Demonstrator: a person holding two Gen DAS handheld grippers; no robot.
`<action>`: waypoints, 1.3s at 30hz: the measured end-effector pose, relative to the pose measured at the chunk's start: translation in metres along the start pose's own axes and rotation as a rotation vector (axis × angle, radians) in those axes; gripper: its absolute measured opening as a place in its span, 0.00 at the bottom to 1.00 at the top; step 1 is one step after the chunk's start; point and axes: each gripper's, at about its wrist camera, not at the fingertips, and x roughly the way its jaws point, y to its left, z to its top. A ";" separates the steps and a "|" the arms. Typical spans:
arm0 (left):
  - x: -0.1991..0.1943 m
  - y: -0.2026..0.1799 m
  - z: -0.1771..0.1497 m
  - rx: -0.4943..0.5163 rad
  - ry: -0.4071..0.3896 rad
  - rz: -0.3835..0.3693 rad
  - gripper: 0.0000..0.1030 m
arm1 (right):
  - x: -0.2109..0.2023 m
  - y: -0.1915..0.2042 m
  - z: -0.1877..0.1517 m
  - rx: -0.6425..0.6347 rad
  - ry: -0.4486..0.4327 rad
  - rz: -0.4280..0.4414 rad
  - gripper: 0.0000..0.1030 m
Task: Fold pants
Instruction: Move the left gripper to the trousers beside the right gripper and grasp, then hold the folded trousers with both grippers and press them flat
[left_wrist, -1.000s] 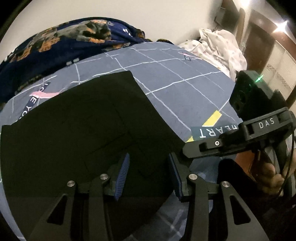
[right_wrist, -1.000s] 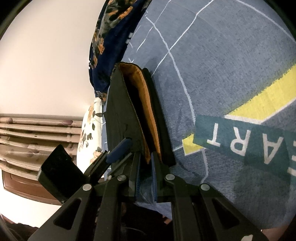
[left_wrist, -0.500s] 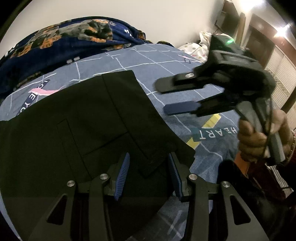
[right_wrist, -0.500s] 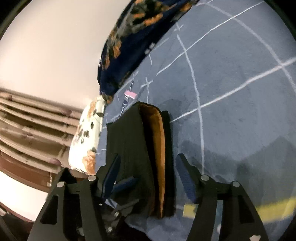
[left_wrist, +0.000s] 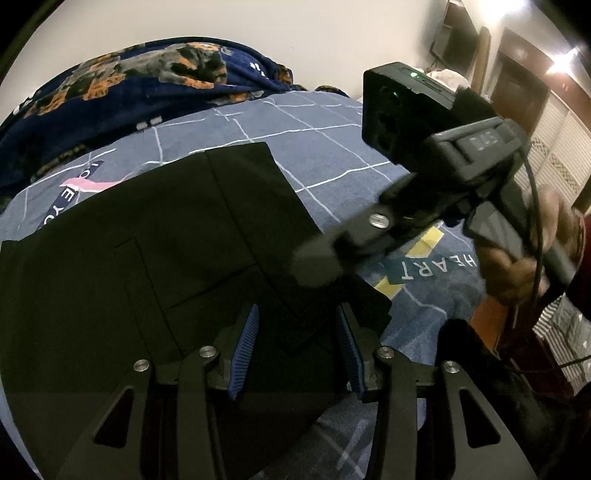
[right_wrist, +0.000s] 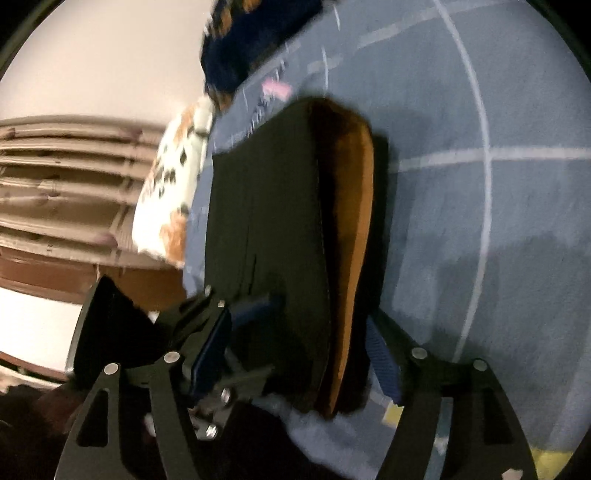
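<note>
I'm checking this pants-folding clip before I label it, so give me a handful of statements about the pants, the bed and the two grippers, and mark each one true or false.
1. The black pants lie folded on a blue-grey bedsheet with white lines. True.
2. The right gripper is clamped on the pants. False: its jaws have just been opening and stand apart, the folded edge between them but not pinched.
3. An orange-brown lining shows along the folded edge. True.
4. The left gripper is lifted clear of the pants. False: it sits low over the cloth, jaws apart.
5. A dark floral blanket lies at the far side. True.
</note>
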 end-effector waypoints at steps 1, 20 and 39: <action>0.000 0.000 0.000 -0.003 -0.003 0.000 0.44 | 0.001 -0.001 -0.001 0.013 0.032 0.005 0.68; -0.002 0.007 -0.002 -0.015 -0.038 -0.036 0.44 | 0.014 0.018 0.005 -0.078 -0.030 0.011 0.78; -0.059 0.033 -0.004 -0.028 0.006 0.137 0.60 | 0.013 0.014 -0.007 -0.068 -0.172 -0.210 0.20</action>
